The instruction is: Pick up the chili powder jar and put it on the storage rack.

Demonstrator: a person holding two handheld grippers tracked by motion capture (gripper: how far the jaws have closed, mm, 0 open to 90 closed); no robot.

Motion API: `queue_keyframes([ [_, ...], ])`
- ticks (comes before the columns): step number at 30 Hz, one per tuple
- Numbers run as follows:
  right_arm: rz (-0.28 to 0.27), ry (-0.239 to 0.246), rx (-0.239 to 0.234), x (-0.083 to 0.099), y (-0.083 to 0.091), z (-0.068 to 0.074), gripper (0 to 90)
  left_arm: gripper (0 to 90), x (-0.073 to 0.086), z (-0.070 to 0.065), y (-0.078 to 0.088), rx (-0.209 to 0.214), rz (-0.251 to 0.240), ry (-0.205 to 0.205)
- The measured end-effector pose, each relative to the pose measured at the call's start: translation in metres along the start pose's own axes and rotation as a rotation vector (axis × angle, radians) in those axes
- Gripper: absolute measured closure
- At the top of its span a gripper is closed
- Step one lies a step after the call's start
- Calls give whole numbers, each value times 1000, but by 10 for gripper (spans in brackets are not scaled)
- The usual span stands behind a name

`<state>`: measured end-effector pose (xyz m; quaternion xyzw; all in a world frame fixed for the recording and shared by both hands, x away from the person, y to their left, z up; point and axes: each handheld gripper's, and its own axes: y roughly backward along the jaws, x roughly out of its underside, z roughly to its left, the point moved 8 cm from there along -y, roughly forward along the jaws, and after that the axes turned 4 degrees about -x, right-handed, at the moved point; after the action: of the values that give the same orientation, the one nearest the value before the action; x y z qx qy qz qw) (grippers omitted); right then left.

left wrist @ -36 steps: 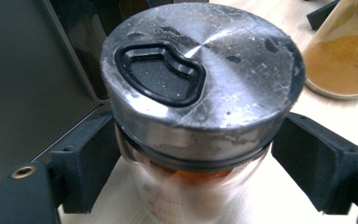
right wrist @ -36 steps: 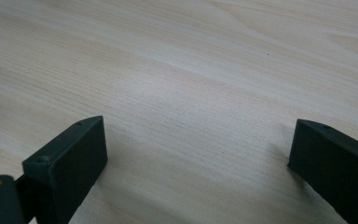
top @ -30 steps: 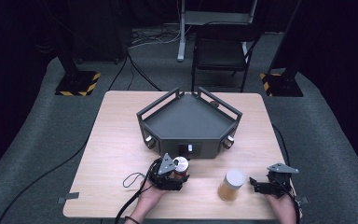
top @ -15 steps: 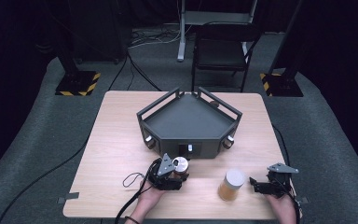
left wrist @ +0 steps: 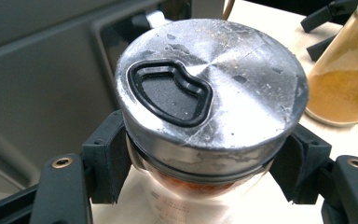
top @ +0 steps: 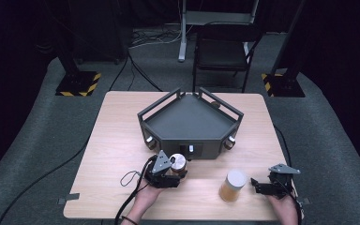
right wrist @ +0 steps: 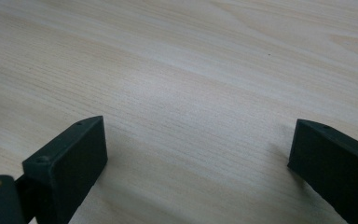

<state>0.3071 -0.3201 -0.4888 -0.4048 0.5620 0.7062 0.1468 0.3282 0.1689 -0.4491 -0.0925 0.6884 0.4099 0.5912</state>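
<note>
My left gripper (left wrist: 200, 163) is clamped on the small glass spice jar with the brushed metal shaker lid (left wrist: 209, 93), upright between its pads. My right gripper (right wrist: 198, 154) hangs wide open over bare wooden table (right wrist: 191, 60). Left of it stands 1 white-capped amber spice jar (top: 232, 186), axis vertical. Beyond: the dark grey angular tray (top: 187, 119).

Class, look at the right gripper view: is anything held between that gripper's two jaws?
No. The right gripper stands open, with bare wooden table between its jaws.
</note>
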Motion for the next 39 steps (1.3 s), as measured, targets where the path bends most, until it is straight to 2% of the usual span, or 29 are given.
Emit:
queue_keyframes([
  [9, 0, 0, 0, 0, 0, 0, 31, 300, -15, 6, 12, -7, -18, -4],
  [24, 0, 0, 0, 0, 0, 0, 32, 300, -49, 11, 26, -21, -30, -46],
  [36, 0, 0, 0, 0, 0, 0, 31, 301, -74, 20, 37, -38, -51, -44],
  [37, 0, 0, 0, 0, 0, 0, 31, 301, -77, 23, 38, -34, -61, -30],
  [39, 0, 0, 0, 0, 0, 0, 31, 301, -77, 23, 38, -34, -61, -30],
])
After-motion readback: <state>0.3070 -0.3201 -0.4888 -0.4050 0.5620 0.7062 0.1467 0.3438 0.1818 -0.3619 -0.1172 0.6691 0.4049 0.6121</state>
